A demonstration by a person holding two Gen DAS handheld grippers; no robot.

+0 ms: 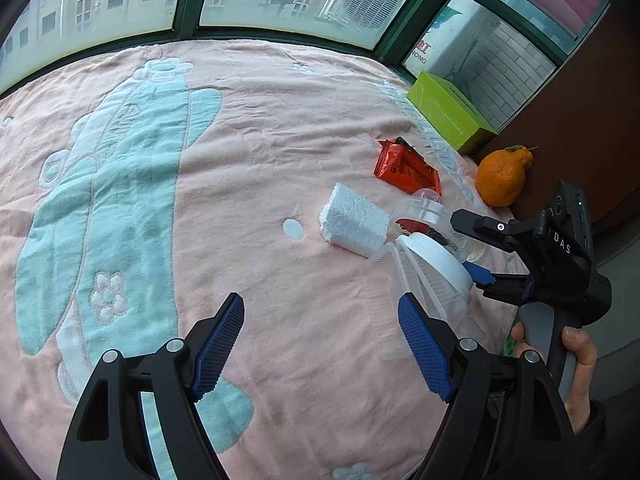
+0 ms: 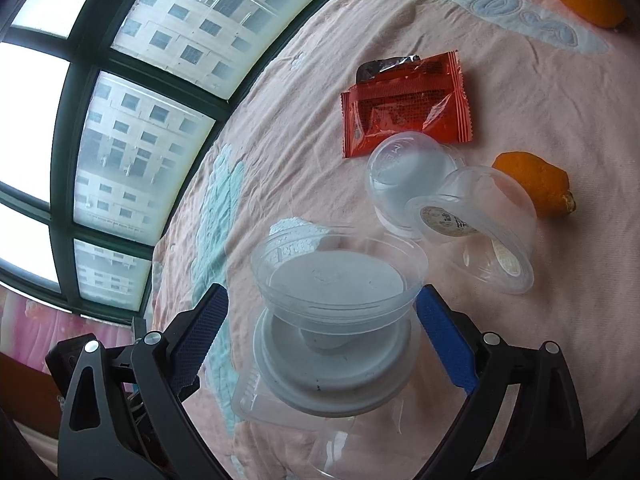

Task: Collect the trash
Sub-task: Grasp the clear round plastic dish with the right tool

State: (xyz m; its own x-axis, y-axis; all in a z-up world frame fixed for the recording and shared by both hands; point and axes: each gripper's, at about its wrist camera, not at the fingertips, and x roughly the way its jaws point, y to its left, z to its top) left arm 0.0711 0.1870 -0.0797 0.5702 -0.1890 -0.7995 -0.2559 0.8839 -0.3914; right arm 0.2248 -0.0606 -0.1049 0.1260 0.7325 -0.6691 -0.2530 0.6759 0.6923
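Both tools gaped apart, right tool (image 2: 322,338) straddling round clear plastic tub (image 2: 338,280) stacked on white lid (image 2: 332,376), ready for collecting.

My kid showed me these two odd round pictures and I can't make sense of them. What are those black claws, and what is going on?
A person holds two hand-held grippers, each carrying a wide-angle camera; one picture comes from each. The left gripper has open jaws with nothing between them. The right gripper, seen with the person's hand in the left picture, has open jaws on either side of a clear tub standing on a white lid, not squeezing it. On the pink blanket also lie a foam block, a red wrapper, clear cups, orange fruit and a green box.
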